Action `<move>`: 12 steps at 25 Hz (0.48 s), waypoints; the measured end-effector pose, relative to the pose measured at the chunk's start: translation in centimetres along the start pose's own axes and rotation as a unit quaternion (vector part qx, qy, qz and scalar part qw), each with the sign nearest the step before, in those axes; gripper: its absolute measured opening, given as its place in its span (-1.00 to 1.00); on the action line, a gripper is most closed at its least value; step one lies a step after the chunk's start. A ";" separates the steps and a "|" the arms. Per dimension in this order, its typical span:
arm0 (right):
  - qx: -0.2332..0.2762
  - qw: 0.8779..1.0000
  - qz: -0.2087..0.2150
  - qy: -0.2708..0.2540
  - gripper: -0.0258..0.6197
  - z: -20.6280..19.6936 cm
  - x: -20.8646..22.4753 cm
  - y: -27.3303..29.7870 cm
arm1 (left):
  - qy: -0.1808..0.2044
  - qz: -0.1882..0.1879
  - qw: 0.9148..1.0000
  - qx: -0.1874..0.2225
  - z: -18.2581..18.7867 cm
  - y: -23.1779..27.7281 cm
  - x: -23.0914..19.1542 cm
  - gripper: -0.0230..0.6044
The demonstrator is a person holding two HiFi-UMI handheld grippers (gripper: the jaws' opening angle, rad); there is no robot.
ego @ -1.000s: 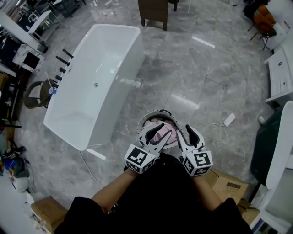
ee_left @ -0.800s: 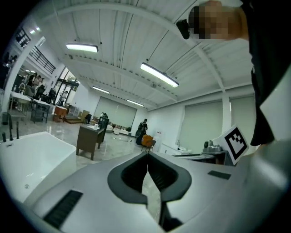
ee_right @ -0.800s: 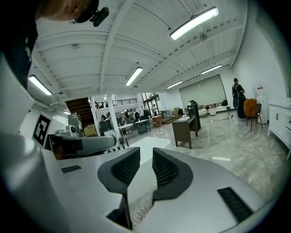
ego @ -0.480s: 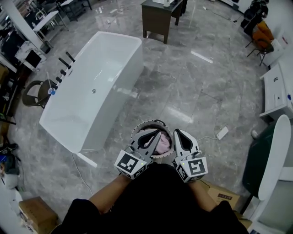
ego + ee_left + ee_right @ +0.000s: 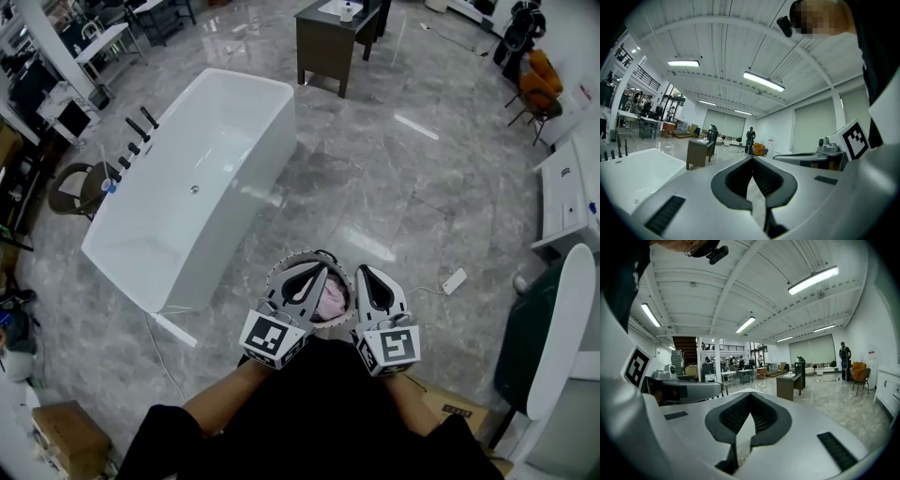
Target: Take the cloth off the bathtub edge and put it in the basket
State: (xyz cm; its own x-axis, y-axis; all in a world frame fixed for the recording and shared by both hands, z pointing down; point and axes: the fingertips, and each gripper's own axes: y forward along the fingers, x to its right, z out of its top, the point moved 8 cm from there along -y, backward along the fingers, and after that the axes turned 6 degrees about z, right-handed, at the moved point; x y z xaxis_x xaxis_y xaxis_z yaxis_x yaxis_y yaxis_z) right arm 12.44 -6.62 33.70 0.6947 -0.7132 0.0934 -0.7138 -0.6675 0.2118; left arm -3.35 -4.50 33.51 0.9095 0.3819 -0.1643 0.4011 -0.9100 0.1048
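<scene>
**A:** Polished grey marble flooring (image 5: 422, 206), glossy and veined, is seen on all sides. What is found beneath the tongs?

**B:** A round basket (image 5: 277, 277) with a pale, scalloped rim is seen directly under the tips of both tongs. The cloth (image 5: 331, 300), pink, soft and crumpled, is seen inside it, in the gap between the two tongs.

**A:** And the bathtub?

**B:** The bathtub (image 5: 202, 159), smooth glossy white and long with rounded corners, is found well beyond the left tongs, off to their left. The cloth is well apart from its edge.

**A:** How are the tongs held?

**B:** The left tongs (image 5: 317, 269) and the right tongs (image 5: 362, 271) are held side by side close in front of the body. Their grey moulded shells are pointed away from the person, and the marker cubes (image 5: 274, 337) are kept nearest the person. Roughly level aim is suggested by the hall seen ahead in both gripper views.

**A:** Is anything gripped?

**B:** Nothing is gripped. Both tongs are closed. In each gripper view the dark ribbed pads (image 5: 738, 178) (image 5: 736, 416) are met at the tips. Only a narrow tapering slit is left behind the tips.
</scene>
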 end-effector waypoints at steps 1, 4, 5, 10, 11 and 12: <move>-0.001 1.000 -0.005 0.000 -0.83 0.1 0.0 -0.1 | -0.002 -0.001 1.000 0.000 -0.1 0.0 0.1 -0.88; -0.002 1.000 -0.018 0.008 -0.83 0.8 -0.2 -0.4 | -0.011 -0.011 1.000 0.011 -0.1 -0.1 0.5 -0.88; -0.002 1.000 -0.018 0.008 -0.83 0.5 -0.2 -0.5 | -0.013 -0.014 1.000 0.015 0.0 -0.2 0.7 -0.88; 0.001 1.000 -0.010 0.009 -0.83 -0.4 0.1 -0.9 | -0.015 -0.012 1.000 0.013 -0.4 -0.1 1.1 -0.88; 0.001 1.000 -0.012 0.010 -0.83 -0.2 0.1 -1.0 | -0.015 -0.012 1.000 0.012 -0.5 -0.1 1.1 -0.88; 0.000 1.000 -0.014 0.010 -0.83 0.0 0.1 -1.0 | -0.015 -0.013 1.000 0.010 -0.6 -0.1 1.1 -0.88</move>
State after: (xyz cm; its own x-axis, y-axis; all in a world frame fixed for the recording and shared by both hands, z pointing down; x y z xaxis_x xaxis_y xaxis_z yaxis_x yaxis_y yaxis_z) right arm 13.17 -6.03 33.47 0.7160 -0.6898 0.1076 -0.6942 -0.6870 0.2146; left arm -2.33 -3.93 33.88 0.8950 0.4006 -0.1961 0.4219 -0.9031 0.0805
